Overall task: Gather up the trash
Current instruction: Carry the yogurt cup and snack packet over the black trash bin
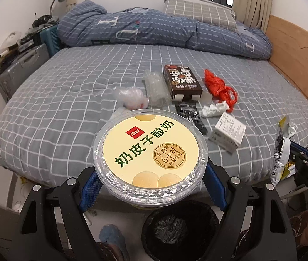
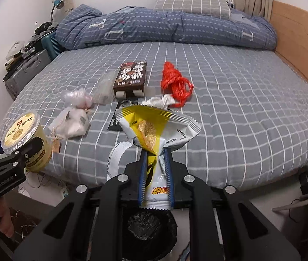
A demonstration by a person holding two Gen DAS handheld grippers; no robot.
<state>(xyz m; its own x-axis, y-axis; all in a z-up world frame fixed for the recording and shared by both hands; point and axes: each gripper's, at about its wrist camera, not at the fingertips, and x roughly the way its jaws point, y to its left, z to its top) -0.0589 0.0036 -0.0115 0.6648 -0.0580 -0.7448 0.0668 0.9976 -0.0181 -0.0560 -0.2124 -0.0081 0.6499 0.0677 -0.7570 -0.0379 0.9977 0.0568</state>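
Two items in transit, both above the bin [image 2: 151,230] on the floor at the foot of the bed [image 2: 219,113].

Nearest, left: left gripper [image 1: 150,187] spread wide, blue pads pressing opposite sides of the yogurt cup [image 1: 150,154]. Cup upright, long axis vertical, printed lid facing up toward the camera, base just over the bin's black liner.

Nearest, right: right gripper [image 2: 155,174] pressed together, pinching the snack wrapper [image 2: 156,134] near its sealed lower end. Wrapper's long axis along the fingers, torn mouth flared away toward the bed, sealed end hanging directly over the bin.

Step in hand, judged: carrying to the bin, release not yet made. Next move calls for centring each item over the opening, then opening the jaws; cup heavier and likelier to drop straight, wrapper light and apt to drift or cling.

Farther, on the checked sheet: clear plastic bags [image 2: 75,121], white small box [image 1: 229,131], crumpled tissue [image 2: 160,101], dark carton [image 2: 131,79], red plastic bag [image 2: 175,82]. All uncollected.

Farthest: folded quilt [image 2: 164,26], pillow [image 2: 192,2].
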